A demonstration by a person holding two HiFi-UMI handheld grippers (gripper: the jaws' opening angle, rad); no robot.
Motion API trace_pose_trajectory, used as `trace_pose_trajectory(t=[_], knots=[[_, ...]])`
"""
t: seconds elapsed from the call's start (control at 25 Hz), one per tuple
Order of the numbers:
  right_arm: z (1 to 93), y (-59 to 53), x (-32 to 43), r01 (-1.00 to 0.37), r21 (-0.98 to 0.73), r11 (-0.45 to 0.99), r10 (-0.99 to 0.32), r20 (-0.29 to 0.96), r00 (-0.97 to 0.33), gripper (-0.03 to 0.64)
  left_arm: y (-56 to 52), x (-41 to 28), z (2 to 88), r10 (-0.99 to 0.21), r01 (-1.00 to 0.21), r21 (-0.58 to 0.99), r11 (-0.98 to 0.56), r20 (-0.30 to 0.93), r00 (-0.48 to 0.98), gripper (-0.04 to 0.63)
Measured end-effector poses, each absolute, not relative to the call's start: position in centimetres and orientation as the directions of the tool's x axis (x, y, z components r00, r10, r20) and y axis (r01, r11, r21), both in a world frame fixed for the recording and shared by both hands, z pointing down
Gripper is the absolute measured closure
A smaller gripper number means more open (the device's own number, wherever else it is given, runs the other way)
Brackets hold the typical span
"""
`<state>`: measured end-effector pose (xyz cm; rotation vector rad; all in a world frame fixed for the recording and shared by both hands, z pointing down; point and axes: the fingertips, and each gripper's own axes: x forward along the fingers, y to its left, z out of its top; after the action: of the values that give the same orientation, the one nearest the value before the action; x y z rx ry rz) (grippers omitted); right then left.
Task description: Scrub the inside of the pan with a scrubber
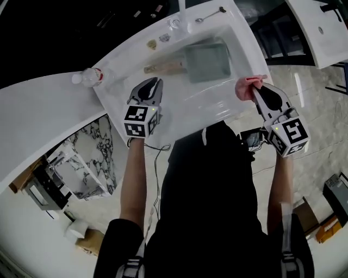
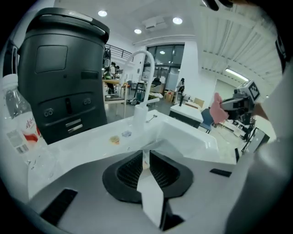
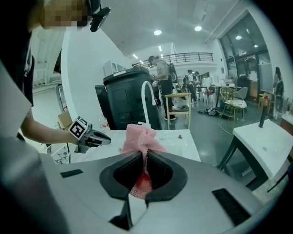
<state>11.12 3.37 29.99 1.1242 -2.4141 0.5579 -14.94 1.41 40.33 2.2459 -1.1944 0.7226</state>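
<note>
Right gripper (image 3: 145,153) jaws clamped on pink scrubber (image 3: 140,136), left gripper (image 2: 145,154) jaws closed empty, bottle (image 2: 16,115) label unreadable

The tap (image 1: 182,11) runs off the top edge of the head view, and the bottle (image 2: 16,119) is cut by the left gripper view's edge. Two small bits (image 1: 157,41) on the sink (image 1: 242,49) rim are too tiny to name; the pink scrubber (image 3: 141,137) blocks part of the basin in the right gripper view

Pan (image 1: 209,62) in sink (image 1: 190,102), bottle (image 1: 89,77) left
</note>
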Motion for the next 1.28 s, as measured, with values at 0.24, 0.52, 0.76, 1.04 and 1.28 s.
trace_pose_trajectory(t=[0.24,0.52,0.76,1.04,1.28], knots=[[34.4,1.0,10.0,-0.742,-0.216,0.635,-0.536,0.568,-0.624,0.58,0.1,-17.9,46.8,-0.581,-0.925,0.117,-0.361,0.748,0.321,0.436],[39.7,-2.1,9.5,-0.699,-0.204,0.686,-0.448,0.637,-0.627,0.578,-2.5,-20.9,52.0,-0.615,-0.981,0.039,-0.19,0.774,0.15,0.368],[43.8,-3.9,9.4,-0.713,-0.183,0.677,-0.407,0.714,-0.57,0.579,-3.7,-22.1,54.3,-0.603,-0.995,0.043,-0.087,0.793,0.087,0.336],[48.4,-5.0,9.0,-0.768,-0.214,0.604,-0.371,0.777,-0.509,0.578,-4.2,-22.0,55.3,-0.616,-0.998,0.037,-0.05,0.785,0.06,0.334],[51.8,-5.1,8.1,-0.762,-0.186,0.621,-0.33,0.819,-0.469,0.578,-4.3,-21.9,55.2,-0.614,-0.999,0.022,-0.044,0.788,0.044,0.334]])
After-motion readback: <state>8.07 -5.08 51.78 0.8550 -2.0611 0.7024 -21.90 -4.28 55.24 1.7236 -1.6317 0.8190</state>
